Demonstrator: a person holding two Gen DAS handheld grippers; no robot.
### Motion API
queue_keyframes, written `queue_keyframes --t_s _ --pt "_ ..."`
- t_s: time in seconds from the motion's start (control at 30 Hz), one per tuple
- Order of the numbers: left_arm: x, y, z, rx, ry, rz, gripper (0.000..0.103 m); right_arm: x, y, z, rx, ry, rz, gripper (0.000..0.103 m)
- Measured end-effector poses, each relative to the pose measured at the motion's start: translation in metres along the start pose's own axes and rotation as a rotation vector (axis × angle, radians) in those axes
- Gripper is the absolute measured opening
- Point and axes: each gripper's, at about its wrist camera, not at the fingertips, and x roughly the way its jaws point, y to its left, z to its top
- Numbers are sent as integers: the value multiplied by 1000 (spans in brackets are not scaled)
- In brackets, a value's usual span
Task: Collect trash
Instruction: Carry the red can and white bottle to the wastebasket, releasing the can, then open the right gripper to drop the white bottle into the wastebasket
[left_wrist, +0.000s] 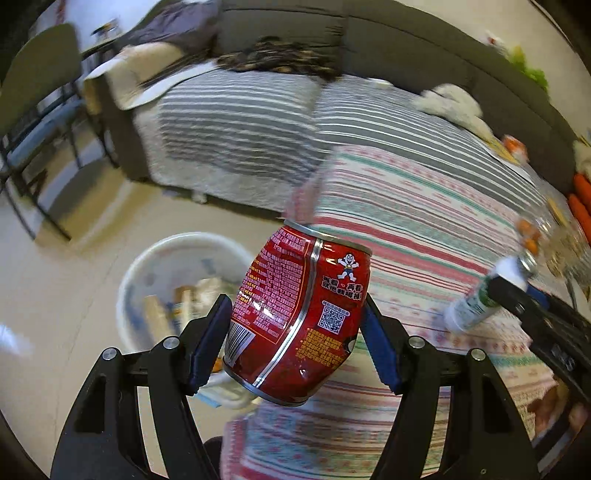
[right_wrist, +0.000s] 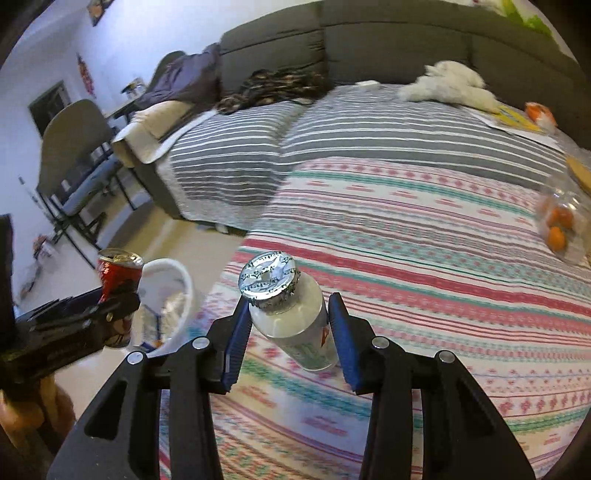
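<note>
My left gripper (left_wrist: 295, 332) is shut on a dented red drink can (left_wrist: 299, 317) and holds it in the air at the table's left edge, beside a white bin (left_wrist: 155, 266) on the floor with trash in it. The can (right_wrist: 116, 273) and bin (right_wrist: 173, 291) also show at the left of the right wrist view. My right gripper (right_wrist: 288, 328) is shut on a small white bottle (right_wrist: 291, 325) with a foil lid, above the patterned tablecloth (right_wrist: 424, 295). That bottle (left_wrist: 476, 299) shows at the right of the left wrist view.
A grey sofa (right_wrist: 369, 44) with striped covers stands behind the table. A clear bag of oranges (right_wrist: 561, 225) lies at the table's right edge. A white plush toy (right_wrist: 450, 85) lies on the sofa. A chair (right_wrist: 77, 166) stands on the left.
</note>
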Motion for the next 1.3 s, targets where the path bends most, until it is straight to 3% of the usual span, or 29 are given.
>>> queue_keyframes --t_s 0.2,0.27,0.37,0.7,0.73,0.77,0.93,1.03,1.1,1.2,1.3 --pt "3 51 14 -106 14 80 69 13 46 0 -40 14 90 42" --pt "-2 66 18 -145 1 117 82 19 59 0 -50 22 110 42" --pt "-18 82 22 -190 -40 115 86 33 82 -2 -71 42 142 42" --pt "-45 116 21 -260 -113 292 86 89 169 0 -135 72 239 43" --pt "-48 121 22 -273 -124 305 86 92 174 2 -142 68 240 50" --pt "-50 127 22 -286 -131 312 86 95 180 4 -149 65 237 65" --pt "-65 141 22 -345 -183 365 88 83 183 8 -175 20 153 83" --pt "-74 129 22 -313 -220 382 96 64 168 5 -192 -19 63 85" --pt "-83 111 16 -264 -259 389 96 44 151 2 -166 -61 -6 93" --pt "-96 86 8 -218 -312 358 96 12 122 -4 -116 -131 -84 96" --pt "-99 58 -3 -201 -316 282 96 -19 95 -14 -87 -178 -143 96"
